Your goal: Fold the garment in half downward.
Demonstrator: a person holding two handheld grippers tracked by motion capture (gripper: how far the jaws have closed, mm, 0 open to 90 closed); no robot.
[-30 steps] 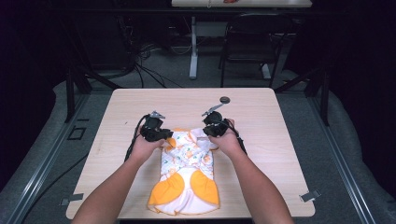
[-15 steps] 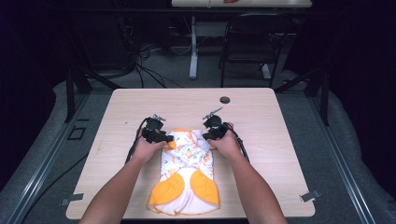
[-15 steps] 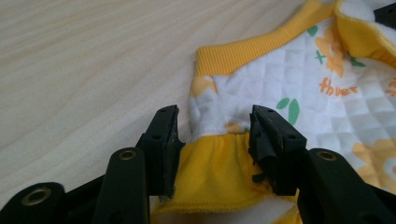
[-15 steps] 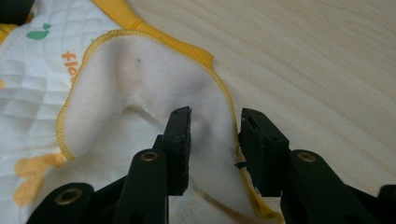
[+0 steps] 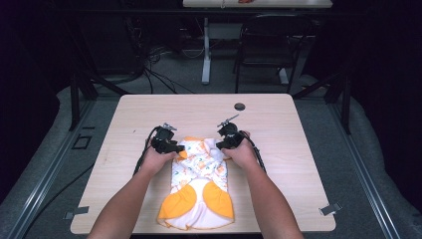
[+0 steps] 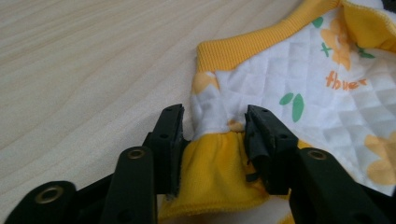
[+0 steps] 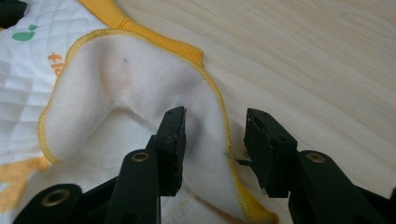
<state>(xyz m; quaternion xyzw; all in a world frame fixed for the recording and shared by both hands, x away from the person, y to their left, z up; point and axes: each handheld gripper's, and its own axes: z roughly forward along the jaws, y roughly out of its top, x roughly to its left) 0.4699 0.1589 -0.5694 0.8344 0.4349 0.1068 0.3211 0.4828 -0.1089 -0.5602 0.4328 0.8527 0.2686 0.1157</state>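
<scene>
A small white quilted garment (image 5: 199, 179) with orange trim and orange prints lies flat on the wooden table (image 5: 288, 144). My left gripper (image 5: 175, 148) is at its upper left corner. In the left gripper view the jaws (image 6: 212, 116) straddle the gathered white and yellow cloth (image 6: 303, 93); they have just been closing and stand open around it. My right gripper (image 5: 222, 144) is at the upper right corner. Its jaws (image 7: 212, 119) have just been opening and stand apart over the yellow-stitched edge of a turned-over white fleece flap (image 7: 116, 107).
A small black round disc (image 5: 240, 106) sits near the table's far edge. Bare wood lies to both sides of the garment. Beyond the table stand a dark chair (image 5: 268, 45) and a white table leg (image 5: 206, 55) with cables on the floor.
The right gripper has come down a little onto the garment's upper right corner and let the flap go. The left gripper has stayed at the upper left corner.
</scene>
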